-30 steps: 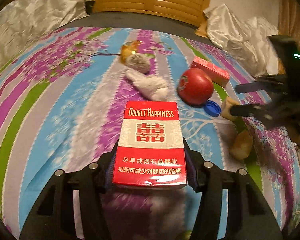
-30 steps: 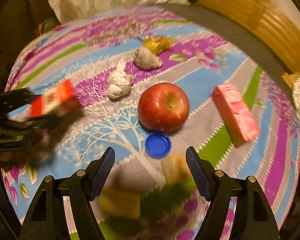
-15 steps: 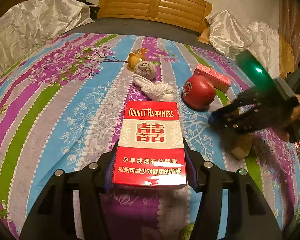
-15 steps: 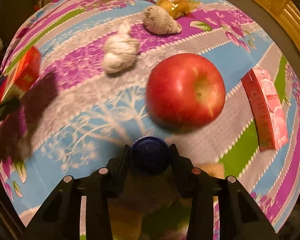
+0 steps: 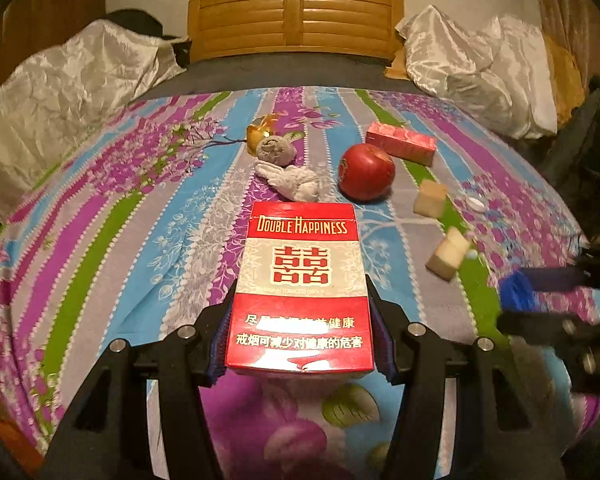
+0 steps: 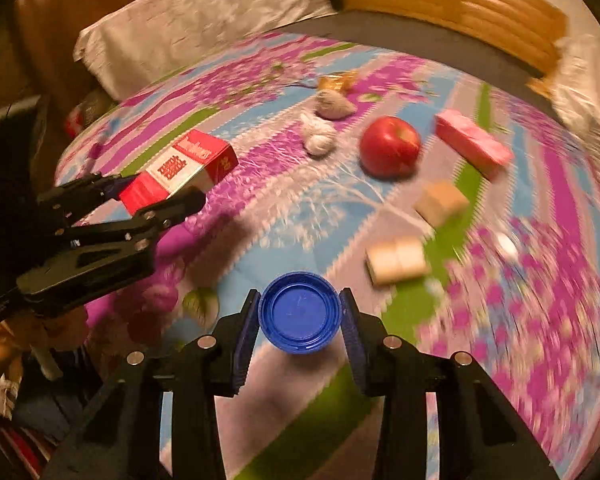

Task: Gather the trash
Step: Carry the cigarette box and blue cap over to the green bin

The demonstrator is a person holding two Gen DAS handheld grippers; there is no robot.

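Round blue plastic bottle cap [image 6: 299, 317] pinched across its rim between the narrowed jaws of the right gripper [image 6: 300, 322], hollow side toward the camera, lifted clear above the striped floral bedspread [image 6: 260, 184]. Probably very light, stiff and a little slick at the ribbed edge, so best kept squeezed straight across the widest part, where the pads sit now; an off-centre pinch could let it pop out. Red and white cardboard cigarette pack [image 5: 302, 292] clamped by its long side faces in the left gripper [image 5: 300, 344], jaws at a middling width, near end of the pack between the pads and the far end jutting forward over the cloth. Likely light and crushable if empty, so a gentle hold on the side walls should do. Still on the bed, farther out: two pale tan blocks [image 6: 396, 260] just right of the cap, a red apple [image 6: 390, 146] beyond them, a pink rectangular carton [image 6: 474, 142] to its right, two crumpled whitish tissue wads [image 6: 319, 138] left of the apple, and a gold crinkled wrapper [image 6: 337, 80] farthest away. White satin pillows [image 5: 72, 92] at the left and right far corners, before the wooden slatted headboard [image 5: 296, 20]. No bin visible in either view.
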